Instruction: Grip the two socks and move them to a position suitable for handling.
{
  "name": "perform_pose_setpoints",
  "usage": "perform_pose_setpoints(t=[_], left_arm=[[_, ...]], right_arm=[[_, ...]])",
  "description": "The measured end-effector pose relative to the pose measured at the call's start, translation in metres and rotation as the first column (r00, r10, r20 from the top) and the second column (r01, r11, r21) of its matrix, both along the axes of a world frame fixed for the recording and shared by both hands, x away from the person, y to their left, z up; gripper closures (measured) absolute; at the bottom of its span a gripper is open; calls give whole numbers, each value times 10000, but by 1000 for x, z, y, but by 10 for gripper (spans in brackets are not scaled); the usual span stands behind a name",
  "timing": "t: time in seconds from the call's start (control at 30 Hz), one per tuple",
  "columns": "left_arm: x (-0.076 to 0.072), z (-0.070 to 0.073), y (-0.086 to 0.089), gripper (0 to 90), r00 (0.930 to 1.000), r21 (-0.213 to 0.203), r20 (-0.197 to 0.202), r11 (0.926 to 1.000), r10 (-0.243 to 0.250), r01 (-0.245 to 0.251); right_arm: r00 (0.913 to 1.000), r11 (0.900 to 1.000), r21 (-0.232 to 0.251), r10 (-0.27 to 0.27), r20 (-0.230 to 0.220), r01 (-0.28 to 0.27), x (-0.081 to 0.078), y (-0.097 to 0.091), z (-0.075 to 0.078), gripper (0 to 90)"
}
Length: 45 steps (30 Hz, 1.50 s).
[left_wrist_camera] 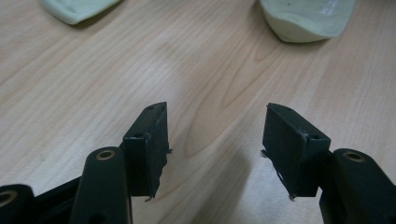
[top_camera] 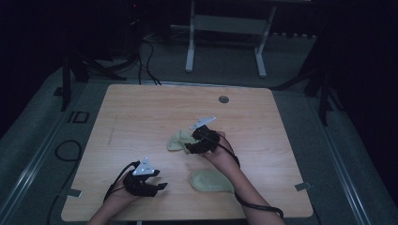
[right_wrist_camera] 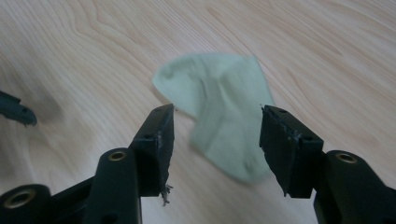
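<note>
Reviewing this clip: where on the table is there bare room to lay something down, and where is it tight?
The far half of the table, from the round grommet leftward, is bare, and so is the right side. It is crowded near the middle front: the right gripper hangs open at the crumpled sock, the flat sock lies under that forearm, and the open left gripper sits front left.

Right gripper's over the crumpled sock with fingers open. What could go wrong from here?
1. The crumpled sock lies bunched and flat on the table; the right gripper may pinch only one fold, or its fingers may scrape the wood.
2. The second sock lies right beside the right forearm; a sweep could drag it.
</note>
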State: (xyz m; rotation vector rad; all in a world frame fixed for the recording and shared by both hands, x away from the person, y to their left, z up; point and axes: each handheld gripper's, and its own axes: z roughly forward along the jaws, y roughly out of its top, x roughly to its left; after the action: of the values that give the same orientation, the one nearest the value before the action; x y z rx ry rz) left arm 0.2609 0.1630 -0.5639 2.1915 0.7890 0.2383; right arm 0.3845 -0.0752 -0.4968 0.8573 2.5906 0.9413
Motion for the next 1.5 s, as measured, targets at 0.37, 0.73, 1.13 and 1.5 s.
perform_pose_setpoints(t=[0.37,0.73,1.13,1.5], left_arm=[[0,0,3,401,9993,-49,209,9995,298,-297],[-1,-1,1,401,9996,18,169,9998,207,-207],[-1,-2,2,401,9994,16,223,9996,270,-270],[-1,-2,2,401,9993,19,242,9996,290,-291]], right_arm=[[9983,9978,-664,-13,-589,-27,37,36,-31,427],[9979,9916,-1294,-88,-643,4,46,46,-50,573],[9986,9874,-1537,-434,-317,380,44,44,-41,800],[9904,9865,-890,-1358,249,1375,44,8,8,802]])
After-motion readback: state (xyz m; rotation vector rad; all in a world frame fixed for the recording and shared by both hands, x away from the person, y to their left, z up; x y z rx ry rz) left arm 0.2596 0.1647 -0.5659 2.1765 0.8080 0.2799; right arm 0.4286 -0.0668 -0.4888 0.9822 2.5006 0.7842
